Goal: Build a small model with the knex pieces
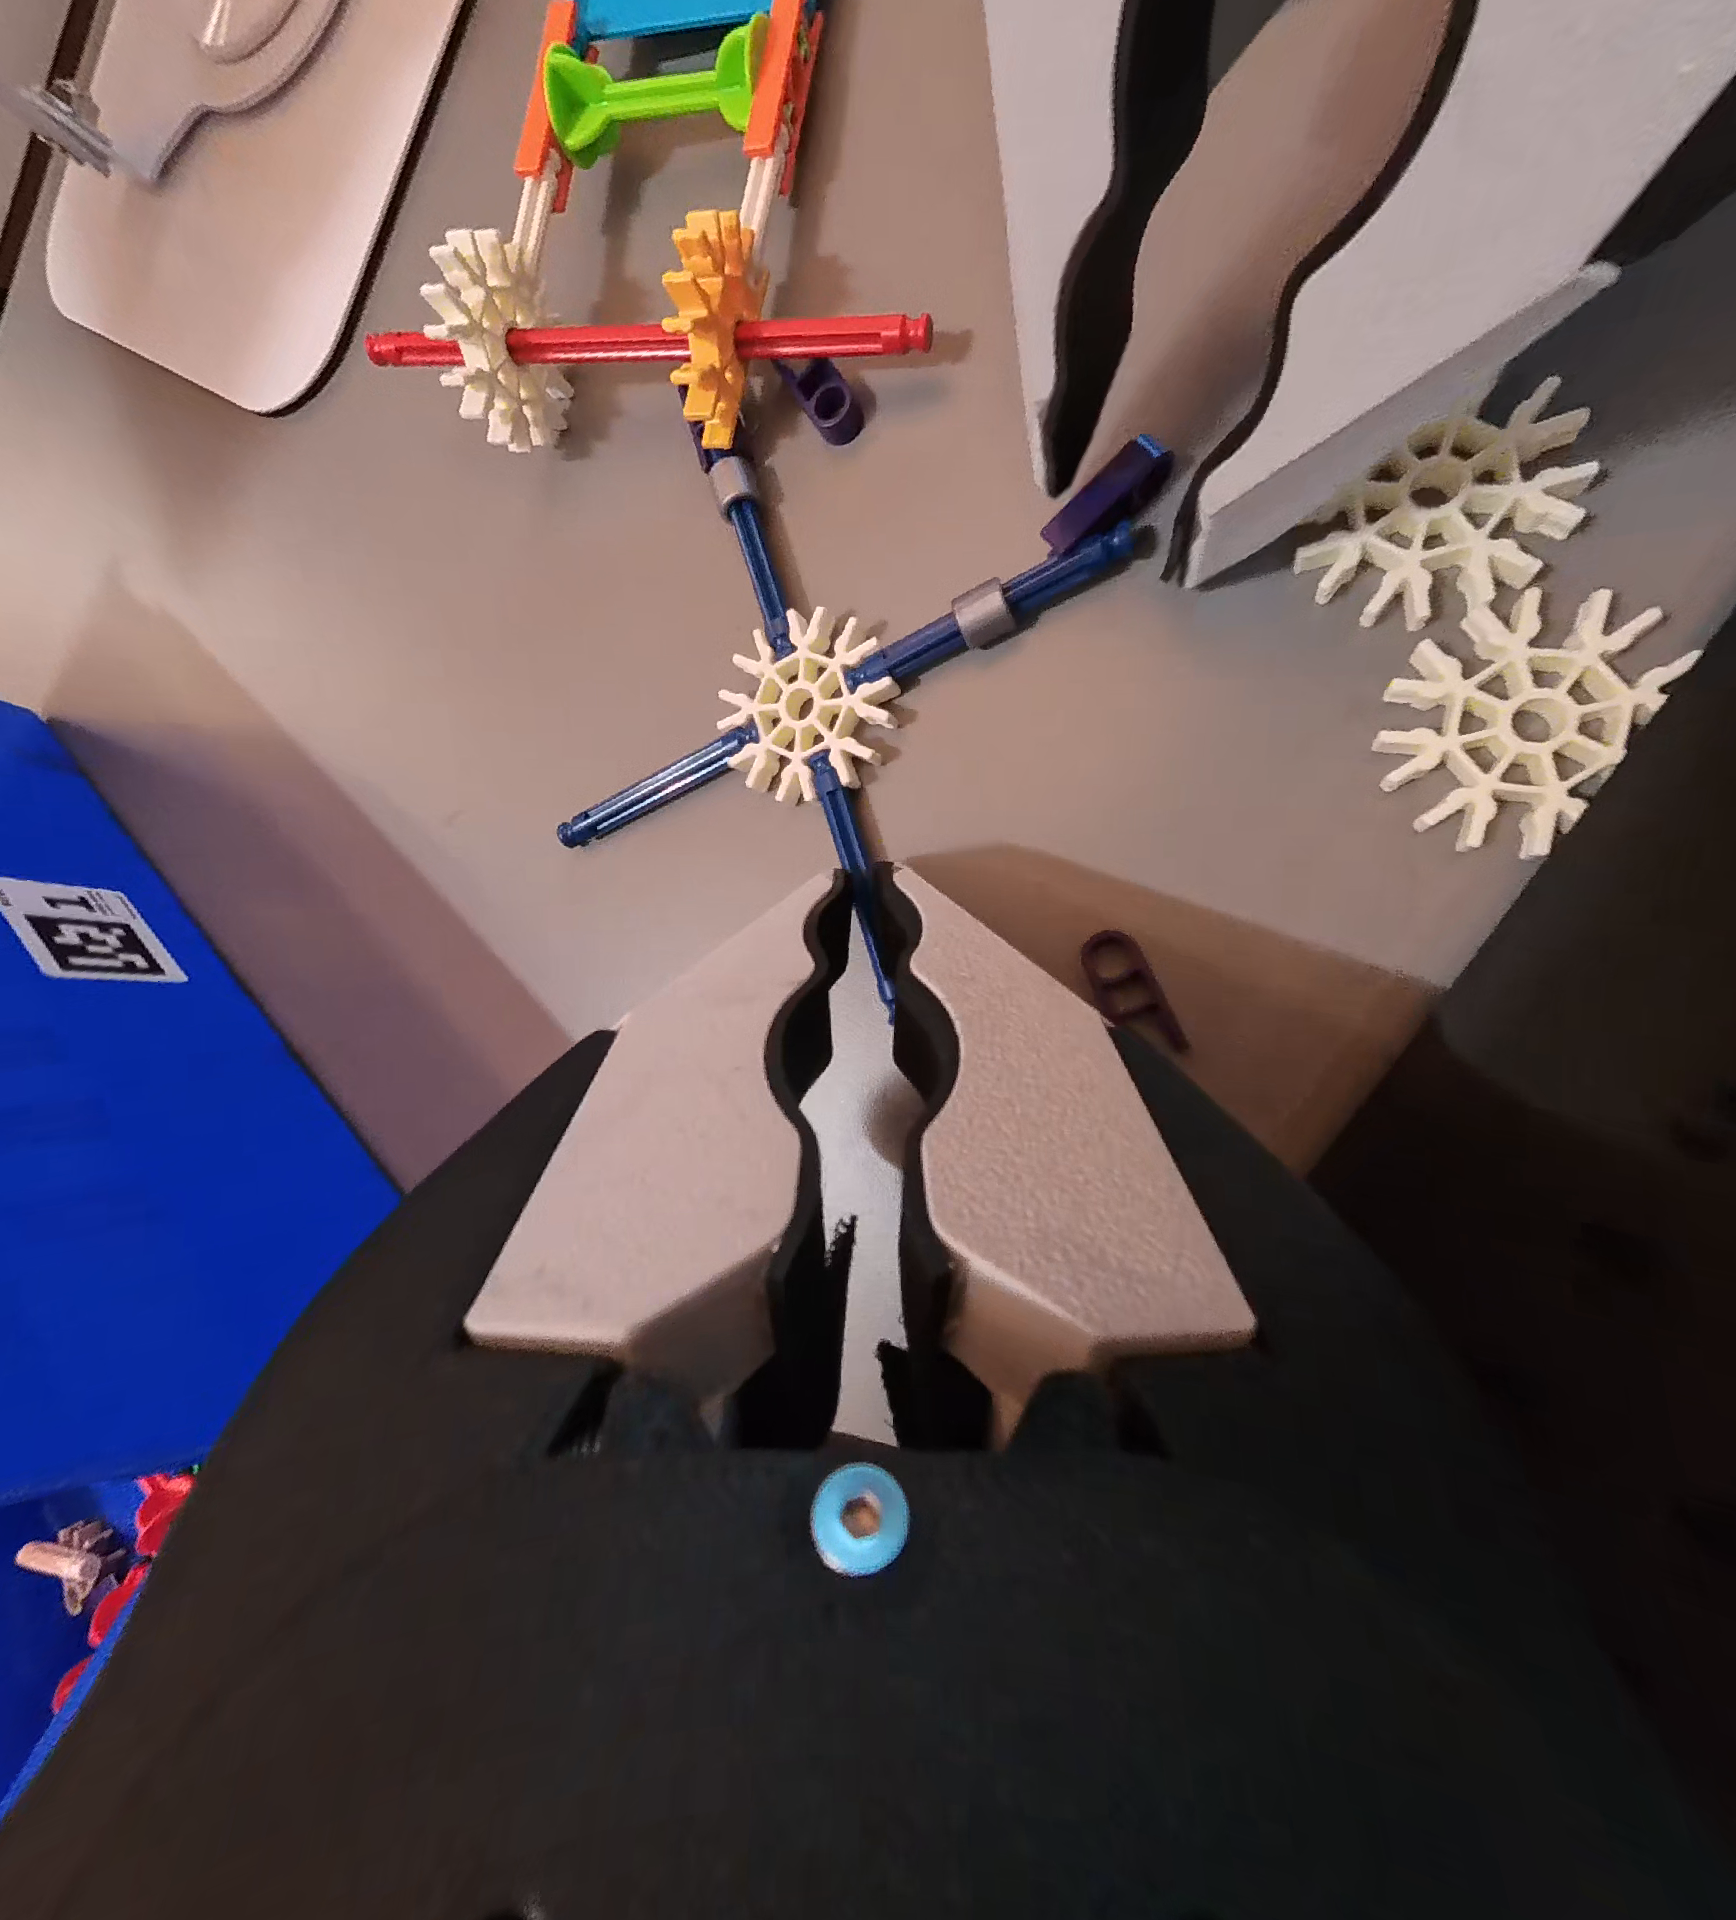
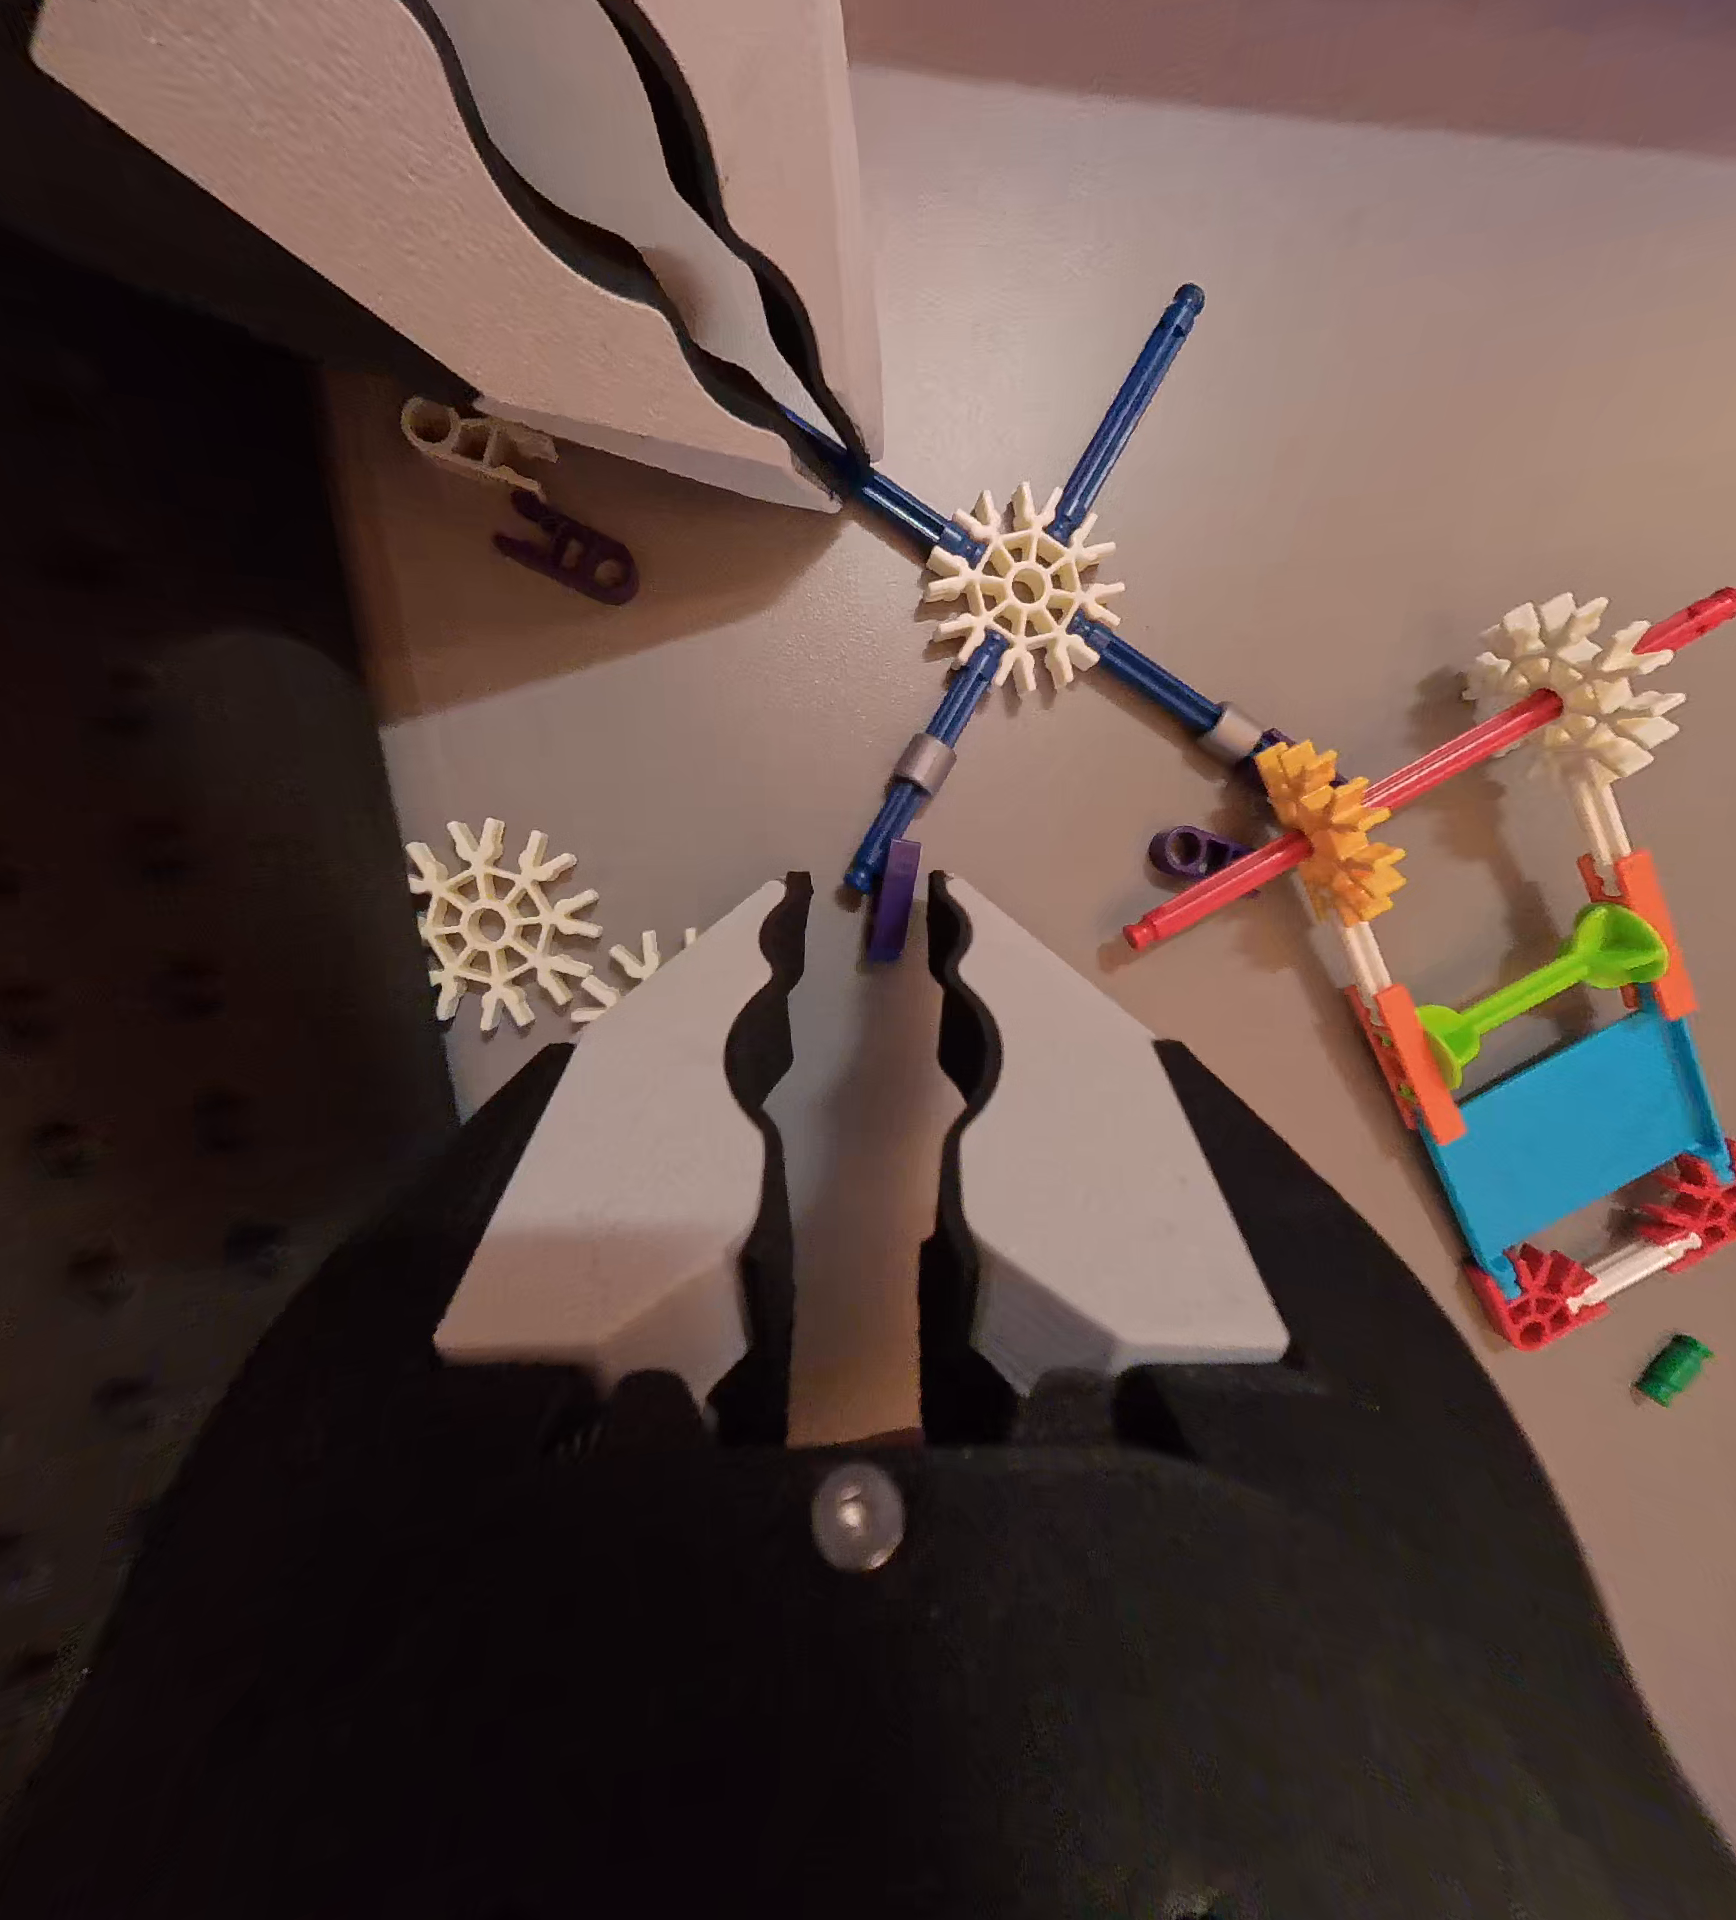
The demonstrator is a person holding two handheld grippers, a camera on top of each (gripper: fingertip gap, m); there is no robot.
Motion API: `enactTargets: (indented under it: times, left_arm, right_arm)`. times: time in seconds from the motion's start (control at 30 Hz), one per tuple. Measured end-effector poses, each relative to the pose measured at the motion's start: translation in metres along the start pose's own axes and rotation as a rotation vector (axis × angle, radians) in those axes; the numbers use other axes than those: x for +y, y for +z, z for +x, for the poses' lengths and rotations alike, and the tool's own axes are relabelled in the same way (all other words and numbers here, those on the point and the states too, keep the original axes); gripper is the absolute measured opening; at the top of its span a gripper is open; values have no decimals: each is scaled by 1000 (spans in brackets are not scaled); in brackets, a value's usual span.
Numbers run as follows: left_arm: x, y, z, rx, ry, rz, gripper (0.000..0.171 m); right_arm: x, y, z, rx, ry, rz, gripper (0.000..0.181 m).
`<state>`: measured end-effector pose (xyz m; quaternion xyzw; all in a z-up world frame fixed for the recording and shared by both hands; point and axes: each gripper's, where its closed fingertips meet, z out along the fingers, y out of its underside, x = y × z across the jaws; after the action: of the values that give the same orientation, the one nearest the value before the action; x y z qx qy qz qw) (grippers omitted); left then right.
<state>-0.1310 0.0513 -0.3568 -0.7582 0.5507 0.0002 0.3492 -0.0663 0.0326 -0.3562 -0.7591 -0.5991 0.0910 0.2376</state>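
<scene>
A white snowflake connector (image 1: 807,707) (image 2: 1022,587) lies on the grey table with several blue rods plugged in as a cross; two rods carry grey sleeves. My left gripper (image 1: 866,883) is shut on the near blue rod (image 1: 856,831), and it shows at the top left of the right wrist view (image 2: 833,457). My right gripper (image 2: 869,894) is open, its tips on either side of a purple clip (image 2: 893,904) at the end of another blue rod (image 2: 895,821). In the left wrist view it (image 1: 1118,520) stands at the upper right around that purple clip (image 1: 1103,499).
A coloured model (image 1: 677,156) (image 2: 1560,1039) with a red axle (image 1: 646,341) joins the far rod. Two loose white snowflake connectors (image 1: 1446,509) (image 1: 1529,727) lie right. Loose purple pieces (image 1: 828,400) (image 2: 573,551), a white clip (image 2: 469,442), a green peg (image 2: 1674,1366). Blue bin (image 1: 64,1143) left. To reach the green peg (image 2: 1674,1366) in a straight line is about 20 centimetres for my right fingers, about 25 centimetres for my left.
</scene>
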Motion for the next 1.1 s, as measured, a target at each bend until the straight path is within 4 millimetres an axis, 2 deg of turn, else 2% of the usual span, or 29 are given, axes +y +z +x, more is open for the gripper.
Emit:
enactTargets:
  times: [0.27, 0.5, 0.63, 0.77, 0.9, 1.1]
  left_arm:
    - [-1, 1, 0, -26, 6, -7, 1]
    - [-4, 4, -2, -46, 8, -9, 1]
    - [-4, 6, -6, -75, 16, -20, 1]
    - [-1, 8, -13, -104, 19, -33, 2]
    - [-2, 8, -13, -104, 14, -32, 2]
    - [-2, 9, -14, -105, 17, -32, 2]
  right_arm:
    - [-1, -5, -8, -32, 7, 24, 18]
    - [-1, -9, 3, -14, 47, 56, 21]
    - [5, -3, 2, -28, 60, 32, 22]
    - [6, 1, 4, -18, 54, 29, 12]
    - [3, 1, 3, -15, 34, 41, 9]
    - [2, 1, 7, 6, 43, 38, 16]
